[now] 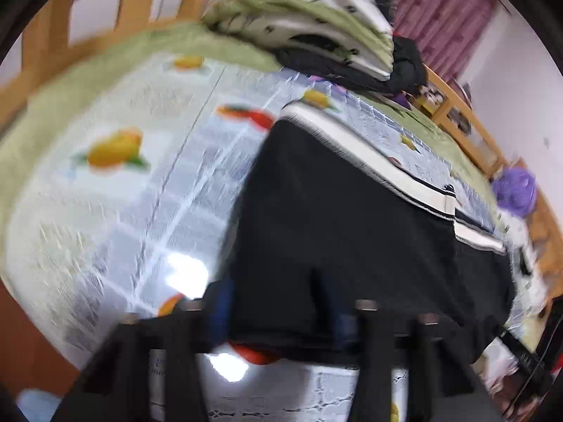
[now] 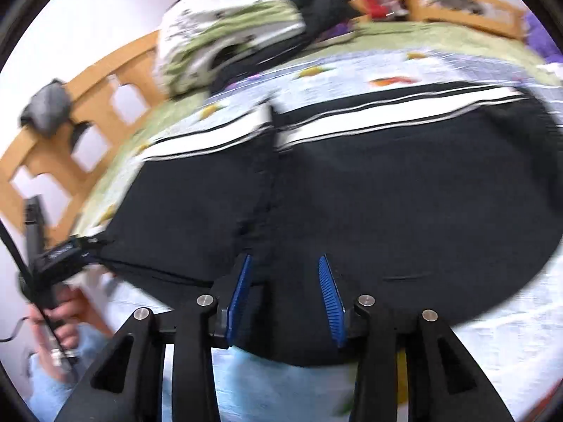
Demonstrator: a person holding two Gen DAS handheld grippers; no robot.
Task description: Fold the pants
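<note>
Black pants with a white side stripe [image 2: 352, 183] lie spread across the bed's pale mat printed with fruit [image 1: 116, 161], stripe edge on the far side, near the wooden bed rail [image 1: 45, 38].

Right gripper [image 2: 286, 295]: jaws partly apart, blue ribbed pads [image 2: 329, 299] visible on both sides. The near hem of the black fabric sits between them, but the pads do not press on it, so no grip.

Left gripper [image 1: 278, 313]: frame is blurred. Jaws sit narrow over the near edge of the pants, and the black cloth runs between the blue fingers [image 1: 220, 311]. Looks pinched.

Rumpled white and green quilt [image 1: 302, 17] is piled at the far end of the bed, on top of dark clothing. Purple bundle [image 1: 515, 190] lies at the right edge. A person's hand [image 2: 63, 320] holds the left gripper's handle.
</note>
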